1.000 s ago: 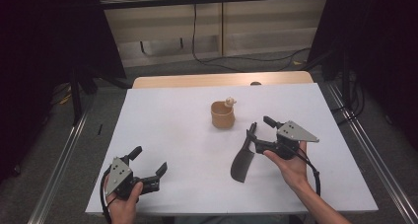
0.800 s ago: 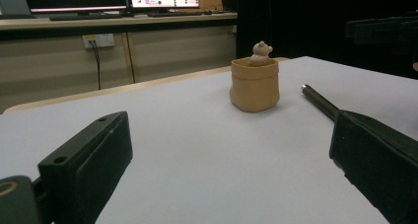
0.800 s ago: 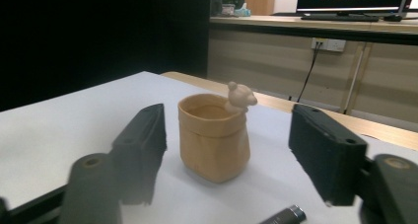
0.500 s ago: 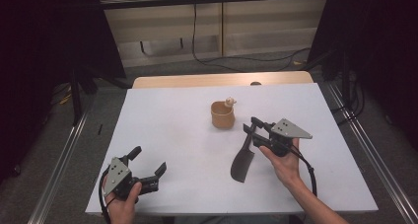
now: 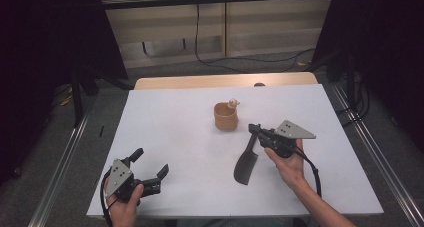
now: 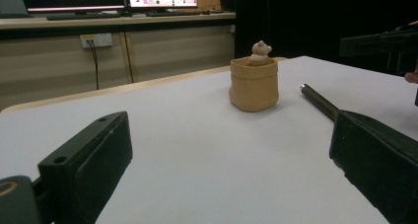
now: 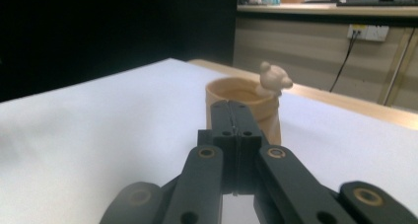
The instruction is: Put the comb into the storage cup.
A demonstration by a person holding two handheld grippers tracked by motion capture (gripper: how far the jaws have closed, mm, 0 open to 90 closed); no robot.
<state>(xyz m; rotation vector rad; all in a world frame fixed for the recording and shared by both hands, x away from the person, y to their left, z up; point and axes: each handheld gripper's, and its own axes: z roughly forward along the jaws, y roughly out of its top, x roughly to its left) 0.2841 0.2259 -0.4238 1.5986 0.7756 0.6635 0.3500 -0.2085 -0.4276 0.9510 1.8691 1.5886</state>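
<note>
Right gripper (image 5: 254,129) is shifting further left toward the cup (image 5: 226,116) compared with a second ago, now sitting just beside the cup's right side, a bit nearer the person. Its jaws are pressing together, fully closed, nothing between them; the right gripper view is showing the two black jaws meeting in a seam with the cup (image 7: 245,105) right behind the tips. Dark spatula (image 5: 246,163) is lying flat on the white worktop (image 5: 175,122), same spot as before, handle end pointing up toward the cup's right side, broad blade lying further from the cup, toward the person. Right gripper is hovering over the handle end, not gripping it. Whether it is touching the handle, cannot tell.

Cup is tan, standing upright near the worktop middle, a small bear figure (image 5: 232,104) sitting on its rim. Left gripper view is showing the cup (image 6: 254,83) with the spatula handle (image 6: 319,100) reaching up beside it, not touching it.

Left gripper (image 5: 151,168) is staying well apart from the cup, down by the near left worktop edge, jaws spread wide apart, holding nothing
</note>
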